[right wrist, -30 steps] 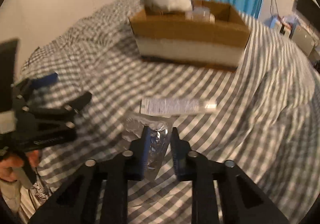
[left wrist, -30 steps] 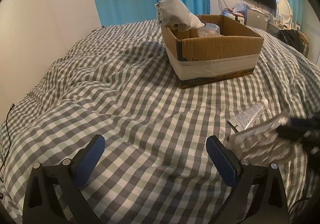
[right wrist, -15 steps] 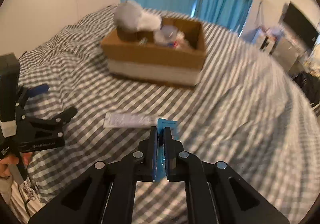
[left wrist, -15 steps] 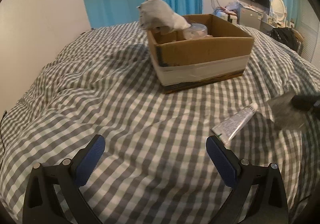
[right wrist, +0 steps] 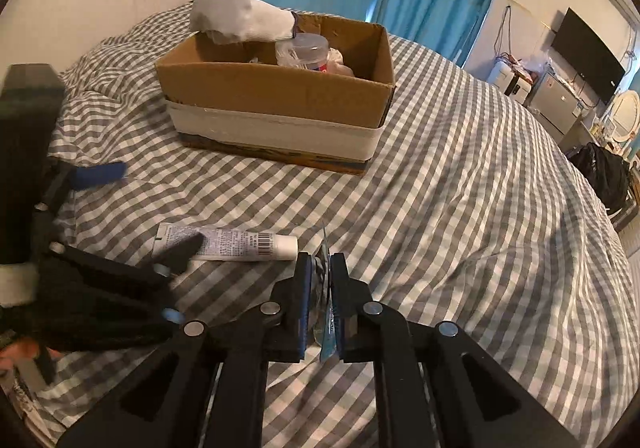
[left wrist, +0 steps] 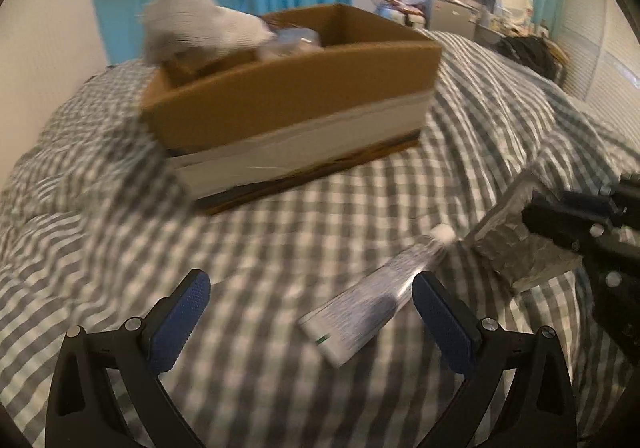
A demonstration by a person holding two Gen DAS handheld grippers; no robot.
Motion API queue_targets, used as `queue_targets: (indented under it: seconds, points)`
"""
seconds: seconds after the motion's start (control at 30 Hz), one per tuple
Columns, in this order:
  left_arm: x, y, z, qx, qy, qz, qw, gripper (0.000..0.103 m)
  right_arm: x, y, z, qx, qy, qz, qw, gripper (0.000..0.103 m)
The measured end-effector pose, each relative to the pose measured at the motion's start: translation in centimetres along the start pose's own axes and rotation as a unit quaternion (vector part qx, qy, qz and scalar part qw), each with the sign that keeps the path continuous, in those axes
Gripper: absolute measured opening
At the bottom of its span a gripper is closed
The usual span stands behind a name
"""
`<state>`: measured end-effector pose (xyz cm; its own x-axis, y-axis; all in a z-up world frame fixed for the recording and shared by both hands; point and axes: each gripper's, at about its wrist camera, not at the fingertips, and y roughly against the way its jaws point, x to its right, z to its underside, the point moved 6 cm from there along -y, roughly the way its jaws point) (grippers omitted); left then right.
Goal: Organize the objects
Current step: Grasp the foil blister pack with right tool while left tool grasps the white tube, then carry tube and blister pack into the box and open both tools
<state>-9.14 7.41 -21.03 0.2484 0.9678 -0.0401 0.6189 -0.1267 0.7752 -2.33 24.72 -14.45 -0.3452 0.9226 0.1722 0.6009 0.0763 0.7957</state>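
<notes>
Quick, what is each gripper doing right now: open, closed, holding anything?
Left gripper: open, holding nothing; the tube lies between its fingers.
Right gripper: closed on a crinkly plastic packet.

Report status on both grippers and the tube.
Right gripper shut on crinkly silver foil packet, lifted. Left gripper open, over white squeeze tube lying on checked bedcover. Path to brown cardboard box clear.

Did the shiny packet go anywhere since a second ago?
Yes. The right tool has lifted the packet off the checked bedspread; it was lying just below the tube, and now hangs beside the tube's cap.
</notes>
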Motion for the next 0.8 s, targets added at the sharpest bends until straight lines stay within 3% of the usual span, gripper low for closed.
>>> queue_targets:
  seconds: [0.1,0.17,0.23,0.27,0.33,0.4,0.53,0.57,0.8]
  points:
    - [1.3,-2.1,0.1,-0.021,-0.032,0.008,0.9992,0.103,0.9,-1.6,0.7,-0.035,-0.019,0.002,0.999,0.018]
    - [1.8,-3.1,0.1,-0.025,-0.042,0.01,0.9988,0.103,1.4,-2.2,1.2,-0.047,-0.046,-0.022,0.998,0.018]
    - [2.1,-3.5,0.1,-0.028,-0.04,0.028,0.9984,0.091,1.8,-2.4,1.3,-0.049,-0.064,-0.036,0.996,0.014]
    - [2.3,-3.4,0.1,-0.027,-0.039,0.045,0.9979,0.078,1.9,-2.4,1.3,-0.046,-0.066,-0.032,0.996,0.012]
    - [2.8,-2.9,0.3,-0.023,-0.044,0.063,0.9968,0.064,1.9,-2.1,1.1,-0.039,-0.067,-0.028,0.997,0.009]
    - [3.2,-2.4,0.4,-0.02,-0.053,0.077,0.9954,0.041,1.8,-1.9,1.0,-0.036,-0.07,-0.032,0.996,0.008]
    - [2.8,-1.1,0.6,-0.019,-0.049,0.075,0.9958,0.022,1.8,-1.2,1.1,-0.026,-0.071,-0.032,0.997,0.008]
    - [2.6,-0.7,0.7,-0.017,-0.045,0.075,0.996,0.01,1.9,-0.9,1.0,-0.022,-0.071,-0.032,0.997,0.008]
    - [0.3,3.2,0.8,0.004,-0.012,0.076,0.9971,0.01,1.3,1.7,0.7,0.007,-0.067,-0.031,0.997,0.008]
